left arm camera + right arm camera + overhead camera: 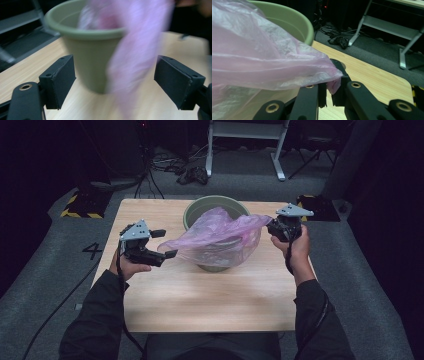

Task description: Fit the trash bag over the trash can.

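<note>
Pale wood table (200, 300), square-topped, stood on grey carpet, with a person's dark sleeves entering from the near edge.

Item, left: left gripper (162, 254), held just above the table beside the pot. Its fingers (60, 82) stood wide apart and gripped nothing; in the left gripper view a blurred fold of the bag hung between them, touching neither pad.

Item, centre: green plastic pot (216, 207), round, upright, toward the far side of the table. Draped over its rim and down its near wall lay the pink plastic bag (217, 235), thin, translucent, crumpled, partly inside the pot and partly spilling out toward both grippers.

Item, right: right gripper (274, 227), held at rim height beside the pot. Its fingers (322, 93) were closed on a bunched corner of the bag, which stretched taut from there back to the pot.

Handling note: the bag was judged very light, limp and slippery, liable to tear if pulled hard against the rim and to slide out of a shallow pinch. Best hold appeared to be the free edge on the left side, gathered into a thick fold, opposite the corner already pinched.
</note>
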A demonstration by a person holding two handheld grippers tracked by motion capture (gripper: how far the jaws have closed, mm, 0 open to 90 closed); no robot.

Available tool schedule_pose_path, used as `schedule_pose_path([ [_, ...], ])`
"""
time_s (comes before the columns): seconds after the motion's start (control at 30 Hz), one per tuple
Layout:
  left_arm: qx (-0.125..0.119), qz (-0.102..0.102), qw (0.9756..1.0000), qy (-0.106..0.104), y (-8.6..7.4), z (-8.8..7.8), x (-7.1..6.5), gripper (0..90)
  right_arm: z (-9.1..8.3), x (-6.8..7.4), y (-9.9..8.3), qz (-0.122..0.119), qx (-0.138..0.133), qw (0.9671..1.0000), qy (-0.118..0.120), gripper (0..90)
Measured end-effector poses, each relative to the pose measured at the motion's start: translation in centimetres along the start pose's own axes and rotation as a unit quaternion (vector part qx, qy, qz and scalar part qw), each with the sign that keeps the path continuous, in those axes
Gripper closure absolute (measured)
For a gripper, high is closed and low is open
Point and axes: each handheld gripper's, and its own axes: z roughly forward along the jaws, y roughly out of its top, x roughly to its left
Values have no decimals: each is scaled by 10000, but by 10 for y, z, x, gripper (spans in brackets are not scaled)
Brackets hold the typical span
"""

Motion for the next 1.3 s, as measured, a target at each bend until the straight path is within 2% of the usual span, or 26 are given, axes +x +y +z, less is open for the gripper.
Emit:
schedule_pose_path([
  [0.07, -52, 159, 9998, -44, 7, 0, -10, 166, 1, 1, 1, -24, -21, 10000, -1, 848],
  [0.13, -56, 325, 9994, 50, 18, 2, -20, 168, 0, 2, 4, -79, -45, 10000, 18, 848],
  [0.17, -52, 350, 9994, 32, 22, 3, -22, 174, 1, 3, 5, -113, -57, 9999, -5, 848],
  [0.27, 221, 581, 9973, 391, 35, 14, -25, 264, 2, 3, 8, -176, -72, 9998, 2, 848],
  [0.37, 420, 591, 9971, 232, 40, 25, -16, 354, 5, 4, 12, -179, -90, 9998, 32, 847],
  [0.43, 442, 540, 9975, 145, 39, 29, -13, 343, 8, 4, 13, -187, -66, 9998, 42, 846],
  [0.47, 418, 551, 9976, 7, 37, 29, -13, 314, 10, 4, 14, -222, -46, 9997, 25, 847],
  [0.5, 388, 637, 9972, -50, 35, 28, -16, 277, 11, 4, 14, -245, -28, 9997, 0, 846],
  [0.53, 413, 746, 9964, 29, 34, 28, -18, 270, 12, 4, 15, -265, -23, 9996, 0, 845],
  [0.6, 462, 808, 9956, 42, 31, 29, -20, 272, 14, 3, 15, -243, -14, 9997, 12, 842],
  [0.7, 612, 869, 9939, 288, 27, 33, -19, 366, 17, 1, 15, -197, 13, 9998, 3, 840],
  [0.77, 651, 876, 9926, 534, 27, 34, -16, 572, 17, 1, 16, -195, 5, 9998, 7, 840],
  [0.8, 627, 942, 9916, 628, 27, 33, -15, 639, 17, 1, 16, -182, 0, 9998, 18, 840],
  [0.87, 396, 895, 9929, 683, 28, 29, -10, 752, 17, 3, 18, -251, -5, 9997, 27, 840],
  [0.93, 350, 893, 9911, 923, 29, 27, -3, 823, 18, 4, 20, -291, -1, 9996, 29, 840],
  [1.0, 222, 679, 9932, 914, 31, 26, 8, 846, 21, 4, 23, -326, 39, 9995, -13, 840],
  [1.07, 118, 427, 9935, 1051, 33, 28, 19, 862, 25, 3, 25, -331, 89, 9994, -37, 840],
  [1.17, 101, 195, 9917, 1265, 33, 34, 36, 869, 33, -1, 27, -252, 195, 9994, -95, 840],
  [1.3, 119, 104, 9872, 1588, 29, 47, 54, 887, 46, -5, 28, -188, 336, 9992, -146, 840],
])
